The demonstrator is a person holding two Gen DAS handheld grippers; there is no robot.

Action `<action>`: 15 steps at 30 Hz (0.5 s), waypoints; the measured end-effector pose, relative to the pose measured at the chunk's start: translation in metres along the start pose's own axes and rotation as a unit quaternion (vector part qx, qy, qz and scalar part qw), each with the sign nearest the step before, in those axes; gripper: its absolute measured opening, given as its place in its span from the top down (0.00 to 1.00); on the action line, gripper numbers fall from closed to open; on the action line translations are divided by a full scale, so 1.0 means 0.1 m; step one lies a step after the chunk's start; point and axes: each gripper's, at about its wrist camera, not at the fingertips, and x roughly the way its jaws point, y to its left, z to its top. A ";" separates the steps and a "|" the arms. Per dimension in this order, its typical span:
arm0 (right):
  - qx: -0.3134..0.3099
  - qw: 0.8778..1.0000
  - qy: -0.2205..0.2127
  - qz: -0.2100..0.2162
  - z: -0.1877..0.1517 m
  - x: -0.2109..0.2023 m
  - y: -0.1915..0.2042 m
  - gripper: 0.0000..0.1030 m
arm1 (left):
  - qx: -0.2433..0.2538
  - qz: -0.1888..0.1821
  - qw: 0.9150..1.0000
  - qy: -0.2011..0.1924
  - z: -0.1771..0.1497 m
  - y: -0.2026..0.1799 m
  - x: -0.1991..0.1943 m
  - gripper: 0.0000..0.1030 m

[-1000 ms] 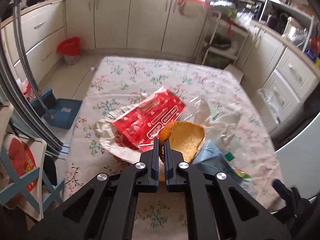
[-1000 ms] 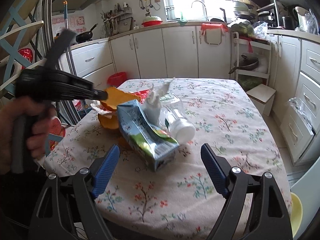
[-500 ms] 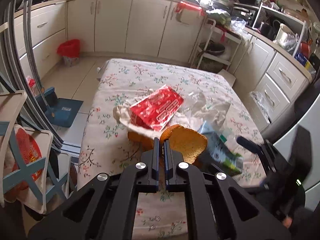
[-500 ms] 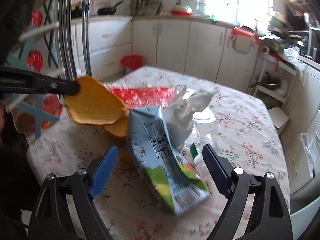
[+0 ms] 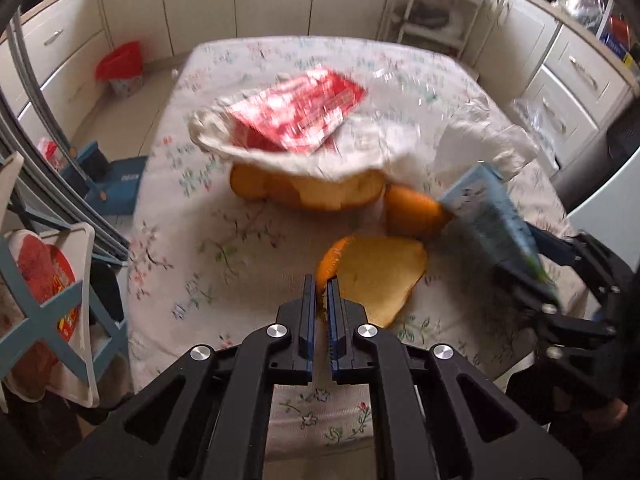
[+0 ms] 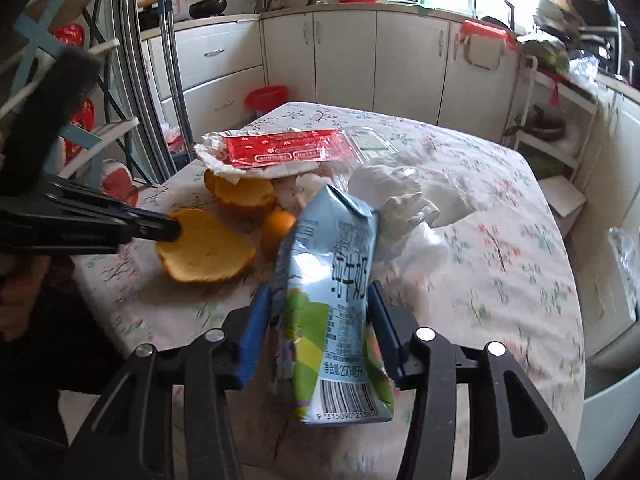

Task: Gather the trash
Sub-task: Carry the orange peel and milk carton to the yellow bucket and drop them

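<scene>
My left tool (image 5: 319, 289) pinched tight on an orange peel (image 5: 380, 276) above the floral tabletop (image 5: 200, 248), my right tool (image 6: 320, 328) clamping a crumpled milk carton (image 6: 332, 312), red wrapper (image 6: 288, 148) behind

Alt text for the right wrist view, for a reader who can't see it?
The right gripper clamps a crumpled blue milk carton above a floral tablecloth. At left, the left gripper pinches an orange peel.
</scene>
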 end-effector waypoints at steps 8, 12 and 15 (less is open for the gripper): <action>-0.056 0.998 0.010 -0.028 -0.10 -0.05 0.13 0.53 | 0.024 0.009 1.000 0.007 -0.11 -0.22 0.14 0.86; -0.090 0.995 0.008 -0.048 -0.13 -0.03 0.22 0.53 | 0.021 -0.004 1.000 0.001 -0.11 -0.26 0.15 0.90; -0.060 0.997 -0.001 -0.039 -0.14 -0.08 0.12 0.54 | 0.007 -0.022 1.000 -0.018 -0.10 -0.22 0.06 0.95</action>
